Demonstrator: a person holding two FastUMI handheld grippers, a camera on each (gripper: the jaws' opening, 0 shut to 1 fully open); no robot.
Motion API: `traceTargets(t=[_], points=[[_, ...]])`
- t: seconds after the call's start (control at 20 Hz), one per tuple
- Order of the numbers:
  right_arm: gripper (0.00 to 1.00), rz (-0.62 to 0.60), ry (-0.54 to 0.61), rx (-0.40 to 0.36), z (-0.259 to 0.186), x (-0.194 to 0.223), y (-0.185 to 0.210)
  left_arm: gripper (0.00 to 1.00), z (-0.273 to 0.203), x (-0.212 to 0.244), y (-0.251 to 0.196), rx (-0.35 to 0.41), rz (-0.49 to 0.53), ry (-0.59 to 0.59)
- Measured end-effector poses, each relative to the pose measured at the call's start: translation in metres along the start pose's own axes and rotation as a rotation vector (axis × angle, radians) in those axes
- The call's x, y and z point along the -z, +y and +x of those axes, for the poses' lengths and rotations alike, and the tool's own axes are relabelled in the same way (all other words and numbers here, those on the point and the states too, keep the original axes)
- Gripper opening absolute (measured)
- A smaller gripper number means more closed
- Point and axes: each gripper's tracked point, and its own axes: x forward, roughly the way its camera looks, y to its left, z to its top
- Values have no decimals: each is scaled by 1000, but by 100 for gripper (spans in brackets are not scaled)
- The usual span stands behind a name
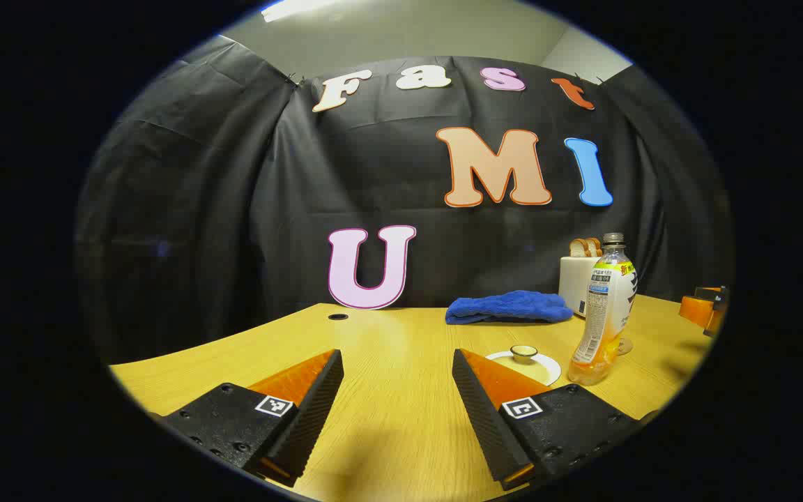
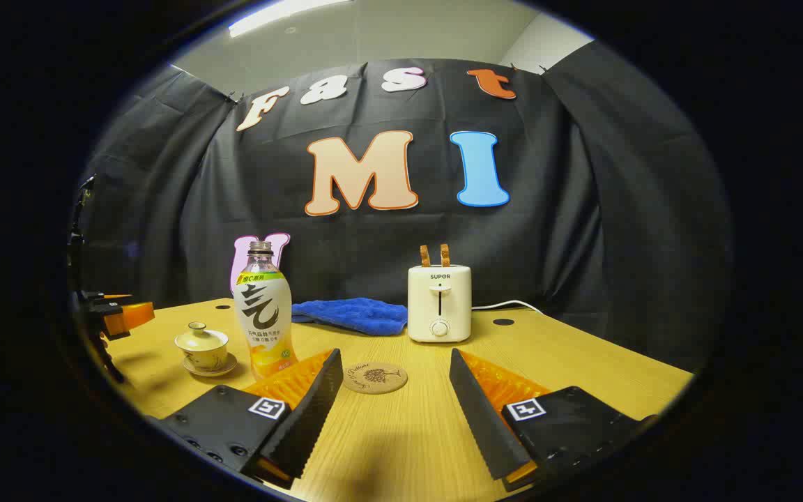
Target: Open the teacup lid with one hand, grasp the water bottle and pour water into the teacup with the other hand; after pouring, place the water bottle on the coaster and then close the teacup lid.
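A small pale teacup with its lid on stands on a saucer at the table's left in the right gripper view. In the left gripper view the lid's knob peeks over my own finger. The capless water bottle with yellow drink stands upright just right of the cup; the bottle is also right of the lid. A round brown coaster lies ahead of my right gripper, which is open and empty. My left gripper is open and empty, short of the cup.
A cream toaster with bread slices stands at the back, its cord trailing right. A blue cloth lies beside it; the cloth is behind the cup. The wooden table has a cable hole.
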Motion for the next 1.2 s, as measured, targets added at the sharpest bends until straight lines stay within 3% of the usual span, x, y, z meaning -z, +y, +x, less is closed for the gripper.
traceTargets(t=[0.7, 0.85, 0.9, 1.0, 1.2], points=[[98, 1, 1, 1, 0, 0, 0, 92, 0, 0, -1, 1, 0, 0], [98, 1, 1, 1, 0, 1, 0, 92, -1, 0, -2, 14, -2, 0], [93, 1, 0, 0, 0, 0, 0, 92, -1, 0, -3, 19, -2, 0], [98, 1, 0, 0, 0, 1, 0, 92, -1, -1, -7, 43, -1, -2], [98, 1, 0, 0, 0, 1, 0, 90, 0, -1, -19, 101, 4, -1]])
